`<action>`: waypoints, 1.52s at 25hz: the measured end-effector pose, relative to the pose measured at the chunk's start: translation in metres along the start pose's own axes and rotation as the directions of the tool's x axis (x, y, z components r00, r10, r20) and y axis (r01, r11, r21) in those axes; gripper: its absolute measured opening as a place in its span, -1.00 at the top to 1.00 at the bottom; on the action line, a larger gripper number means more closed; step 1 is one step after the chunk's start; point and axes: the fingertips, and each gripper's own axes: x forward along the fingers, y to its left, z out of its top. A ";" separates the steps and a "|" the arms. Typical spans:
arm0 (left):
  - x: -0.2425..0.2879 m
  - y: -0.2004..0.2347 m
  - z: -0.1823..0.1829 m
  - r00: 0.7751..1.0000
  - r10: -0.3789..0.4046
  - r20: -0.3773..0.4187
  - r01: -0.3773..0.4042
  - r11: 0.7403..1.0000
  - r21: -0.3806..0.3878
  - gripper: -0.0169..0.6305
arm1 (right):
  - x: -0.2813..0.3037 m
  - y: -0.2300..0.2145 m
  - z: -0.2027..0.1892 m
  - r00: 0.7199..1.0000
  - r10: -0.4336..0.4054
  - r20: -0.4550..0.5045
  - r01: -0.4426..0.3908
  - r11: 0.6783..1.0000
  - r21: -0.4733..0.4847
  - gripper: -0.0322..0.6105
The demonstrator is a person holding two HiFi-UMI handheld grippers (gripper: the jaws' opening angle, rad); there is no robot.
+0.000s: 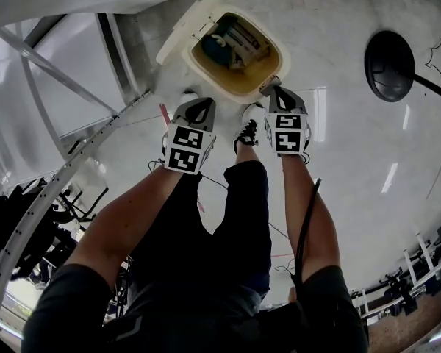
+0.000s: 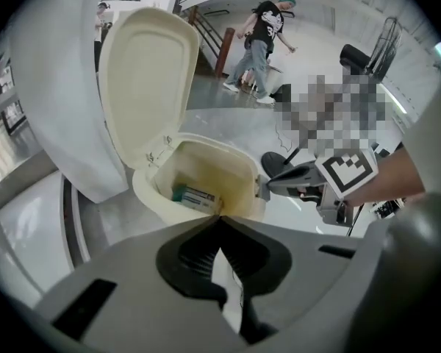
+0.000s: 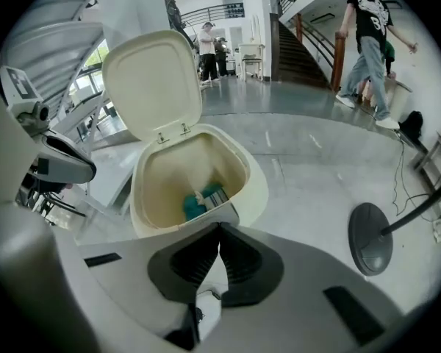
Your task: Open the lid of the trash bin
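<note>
The cream plastic trash bin (image 1: 236, 94) sits top centre of the head view, its flat cream lid (image 3: 153, 87) standing upright, so the opening looks done. My left gripper (image 1: 198, 103) and right gripper (image 1: 273, 87) have their jaws pressed together, empty. Next I'd simply draw clear.

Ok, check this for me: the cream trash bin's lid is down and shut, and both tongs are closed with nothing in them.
The lid part is wrong. The right gripper view shows the lid standing up, open, at the back of the cream trash bin. The rest holds: the left tongs and the right tongs are closed with nothing in them.
</note>
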 end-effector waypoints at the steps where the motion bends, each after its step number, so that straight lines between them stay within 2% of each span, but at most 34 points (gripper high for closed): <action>1: 0.000 0.001 0.004 1.000 0.002 0.008 -0.002 1.000 0.002 0.92 | 0.000 0.000 0.001 1.000 -0.002 0.000 0.002 1.000 0.003 0.82; 3: -0.002 0.003 0.010 1.000 0.005 0.020 -0.005 1.000 0.003 0.92 | -0.001 0.001 0.002 1.000 0.001 0.002 -0.001 1.000 0.011 0.81; 7: -0.011 0.003 0.017 1.000 0.003 0.017 -0.003 1.000 -0.006 0.92 | -0.020 -0.001 0.024 0.996 0.026 0.080 -0.038 0.986 0.159 0.81; 8: -0.014 0.002 0.019 1.000 0.000 0.018 0.000 1.000 -0.002 0.92 | -0.026 -0.003 0.031 0.995 0.018 0.093 -0.034 0.985 0.171 0.81; 12: -0.041 -0.008 0.028 1.000 -0.011 0.019 0.011 1.000 0.011 0.92 | -0.060 -0.001 0.049 0.996 0.004 0.094 -0.018 0.989 0.144 0.81; 15: -0.069 -0.018 0.047 0.999 -0.032 0.032 0.031 0.999 0.033 0.92 | -0.098 0.000 0.072 0.991 0.000 0.135 -0.021 0.988 0.150 0.81; 25: -0.192 -0.045 0.132 0.981 -0.083 0.175 0.057 0.987 0.150 0.92 | -0.264 0.019 0.162 0.945 -0.044 0.324 -0.018 0.982 0.187 0.81; 29: -0.231 -0.058 0.179 0.952 -0.124 0.280 0.074 0.981 0.181 0.92 | -0.322 0.018 0.198 0.913 -0.087 0.399 0.014 0.983 0.183 0.81; 33: -0.282 -0.088 0.210 0.901 -0.279 0.332 0.206 0.949 0.237 0.92 | -0.383 0.033 0.234 0.863 -0.085 0.499 0.023 0.991 0.128 0.81; 36: -0.322 -0.099 0.232 0.877 -0.302 0.374 0.217 0.943 0.254 0.92 | -0.431 0.045 0.254 0.836 -0.093 0.542 0.055 0.995 0.086 0.81; 38: -0.350 -0.108 0.252 0.846 -0.329 0.420 0.220 0.932 0.287 0.92 | -0.461 0.046 0.268 0.812 -0.108 0.574 0.074 0.994 0.082 0.81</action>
